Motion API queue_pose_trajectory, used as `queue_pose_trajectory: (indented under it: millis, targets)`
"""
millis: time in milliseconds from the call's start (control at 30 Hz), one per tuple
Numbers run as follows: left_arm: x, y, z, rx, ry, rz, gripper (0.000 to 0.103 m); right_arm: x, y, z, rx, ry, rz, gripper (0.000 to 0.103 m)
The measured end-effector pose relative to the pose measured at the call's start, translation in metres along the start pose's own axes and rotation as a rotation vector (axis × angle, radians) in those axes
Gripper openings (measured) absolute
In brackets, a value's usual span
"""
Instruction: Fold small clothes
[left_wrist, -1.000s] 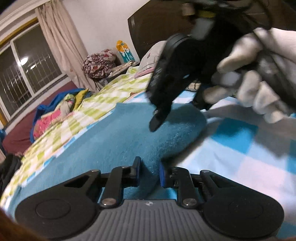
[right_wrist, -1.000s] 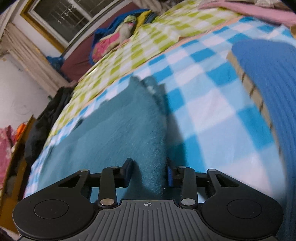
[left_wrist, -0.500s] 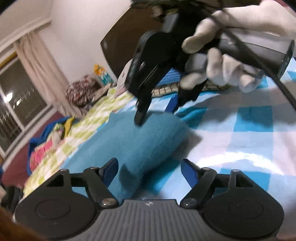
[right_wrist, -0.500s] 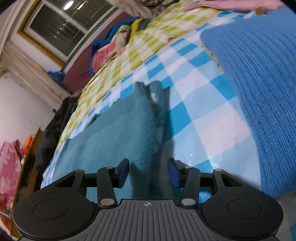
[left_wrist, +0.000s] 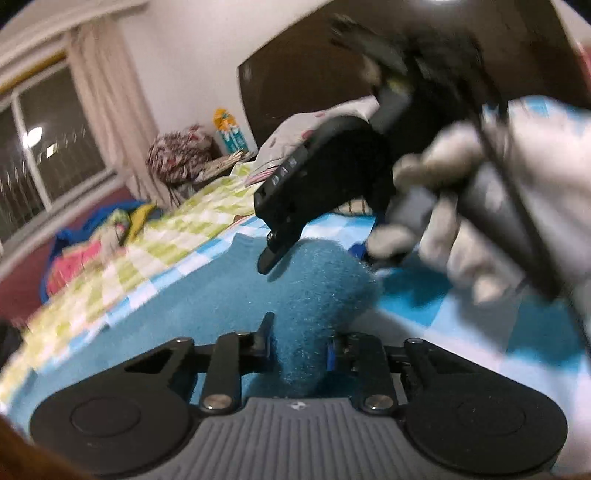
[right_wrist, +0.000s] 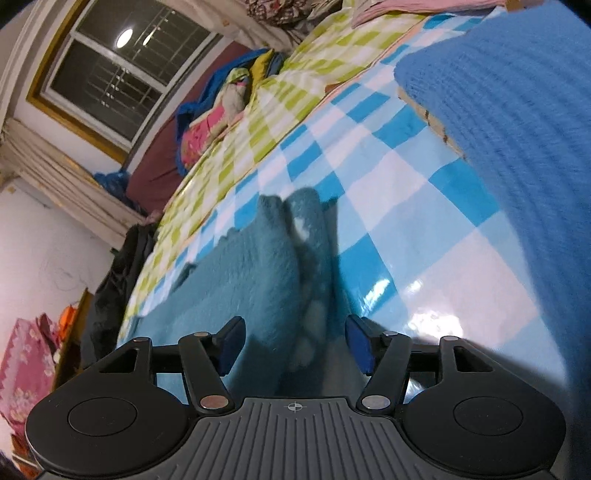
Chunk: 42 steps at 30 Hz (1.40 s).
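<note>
A fluffy teal garment (left_wrist: 236, 295) lies on a blue-and-white checked sheet (left_wrist: 461, 332), with one edge folded over into a thick roll. My left gripper (left_wrist: 299, 350) is shut on that folded edge near me. My right gripper (right_wrist: 295, 343) is open, its fingers standing either side of the teal garment (right_wrist: 236, 280) without pinching it. In the left wrist view the right gripper (left_wrist: 317, 236), held by a white-gloved hand (left_wrist: 461, 229), hovers just over the far end of the roll.
A folded blue knit garment (right_wrist: 517, 122) lies on the sheet at the right. A green-and-white checked sheet (right_wrist: 258, 122) and a heap of coloured clothes (right_wrist: 221, 107) lie beyond. A window (right_wrist: 110, 62) and a dark headboard (left_wrist: 314, 81) bound the bed.
My left gripper opened half a second ago and has shut again on the folded teal edge. My right gripper has opened wider and let go of the garment.
</note>
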<state>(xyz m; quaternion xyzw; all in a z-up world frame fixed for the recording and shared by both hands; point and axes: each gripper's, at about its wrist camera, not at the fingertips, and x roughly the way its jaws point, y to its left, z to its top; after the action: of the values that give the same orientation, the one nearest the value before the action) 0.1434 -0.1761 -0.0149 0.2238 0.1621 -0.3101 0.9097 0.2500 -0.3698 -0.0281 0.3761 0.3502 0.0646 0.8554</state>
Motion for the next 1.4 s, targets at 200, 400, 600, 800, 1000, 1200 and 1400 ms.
queue_pose_trajectory:
  millis: [200, 400, 600, 800, 1000, 1200, 1400]
  targets:
    - [-0.006, 0.021, 0.002, -0.118, -0.009, -0.052, 0.028, 0.024, 0.009, 0.006, 0.024, -0.002, 0.056, 0.071]
    - [-0.016, 0.024, 0.003, -0.187, -0.011, -0.087, 0.027, 0.027, 0.004, 0.007, 0.098, -0.009, 0.065, 0.027]
    - [-0.060, 0.017, 0.006, -0.252, -0.059, -0.155, 0.027, -0.025, 0.022, -0.009, 0.019, -0.040, 0.054, 0.025]
    - [-0.096, 0.050, 0.012, -0.450, -0.136, -0.217, 0.027, -0.067, 0.055, -0.013, -0.004, -0.076, 0.059, 0.025]
    - [-0.125, 0.119, 0.000, -0.631, -0.212, -0.164, 0.027, -0.055, 0.134, -0.008, -0.119, -0.099, 0.117, 0.025]
    - [-0.144, 0.187, -0.036, -0.732, -0.234, -0.037, 0.027, 0.010, 0.219, -0.025, -0.238, -0.039, 0.148, 0.025]
    - [-0.130, 0.249, -0.097, -0.868, -0.156, 0.065, 0.027, 0.102, 0.264, -0.067, -0.302, 0.062, 0.084, 0.025]
